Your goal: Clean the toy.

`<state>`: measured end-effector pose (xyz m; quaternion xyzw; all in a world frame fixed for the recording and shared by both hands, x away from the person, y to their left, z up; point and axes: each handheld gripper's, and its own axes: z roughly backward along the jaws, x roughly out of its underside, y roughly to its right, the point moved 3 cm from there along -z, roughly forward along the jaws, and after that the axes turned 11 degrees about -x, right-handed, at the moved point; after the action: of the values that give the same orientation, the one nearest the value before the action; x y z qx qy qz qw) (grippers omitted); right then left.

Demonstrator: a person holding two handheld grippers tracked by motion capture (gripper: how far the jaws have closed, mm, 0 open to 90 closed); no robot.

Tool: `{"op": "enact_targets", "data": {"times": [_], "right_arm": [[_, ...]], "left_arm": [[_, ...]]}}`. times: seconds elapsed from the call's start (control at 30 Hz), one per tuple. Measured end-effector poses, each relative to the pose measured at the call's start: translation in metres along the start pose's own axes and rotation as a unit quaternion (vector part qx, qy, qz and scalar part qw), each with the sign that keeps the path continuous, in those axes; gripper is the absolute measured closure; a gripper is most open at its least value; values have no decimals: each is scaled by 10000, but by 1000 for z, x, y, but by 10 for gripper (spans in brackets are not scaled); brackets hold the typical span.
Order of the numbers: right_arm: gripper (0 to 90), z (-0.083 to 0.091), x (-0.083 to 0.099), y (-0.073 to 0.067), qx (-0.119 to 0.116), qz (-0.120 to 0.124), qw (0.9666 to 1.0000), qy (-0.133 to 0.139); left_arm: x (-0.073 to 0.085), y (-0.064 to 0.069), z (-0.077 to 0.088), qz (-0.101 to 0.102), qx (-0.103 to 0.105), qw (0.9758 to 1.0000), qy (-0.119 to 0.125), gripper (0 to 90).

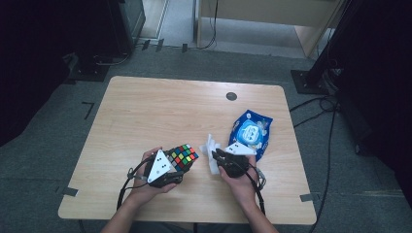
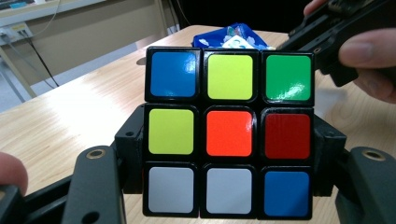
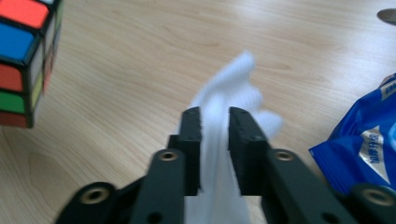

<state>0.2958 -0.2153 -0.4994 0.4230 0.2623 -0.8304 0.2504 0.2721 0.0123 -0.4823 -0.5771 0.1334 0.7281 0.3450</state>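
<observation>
1. The left gripper (image 1: pixel 167 172) is clamped on a puzzle cube (image 1: pixel 183 156); its jaws press the cube's two opposite sides, as the left gripper view shows.
2. The cube (image 2: pixel 229 133) is held near the front edge of the wooden counter (image 1: pixel 160 111), left of centre. Whether it touches the counter cannot be told.
3. The cube face turned to the left gripper view reads: blue, yellow, green on top; yellow, orange, red in the middle; white, white, blue at the bottom.
4. The right gripper (image 3: pixel 215 135) is closed to a narrow gap on a white wipe (image 3: pixel 229 100), which runs up between the jaws and stands above their tips.
5. In the high view the wipe (image 1: pixel 211 151) sits just right of the cube, apart from it.
6. A blue wipe packet (image 1: pixel 250 131) lies flat on the counter, just beside the right gripper (image 1: pixel 224 158) on its far side.
7. A small dark round disc (image 1: pixel 231 96) is set in the counter near the far edge.
</observation>
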Motion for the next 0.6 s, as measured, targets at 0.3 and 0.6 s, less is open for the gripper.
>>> {"op": "enact_targets", "data": {"times": [0.3, 0.6], "right_arm": [[414, 22, -30, -28, -1017, -570, 9900, 797], [304, 17, -37, -60, -1762, -1164, 9744, 775]], "left_arm": [[1, -1, -2, 26, -61, 10000, -38, 340], [-3, 11, -4, 10, -40, 10000, 0, 340]]}}
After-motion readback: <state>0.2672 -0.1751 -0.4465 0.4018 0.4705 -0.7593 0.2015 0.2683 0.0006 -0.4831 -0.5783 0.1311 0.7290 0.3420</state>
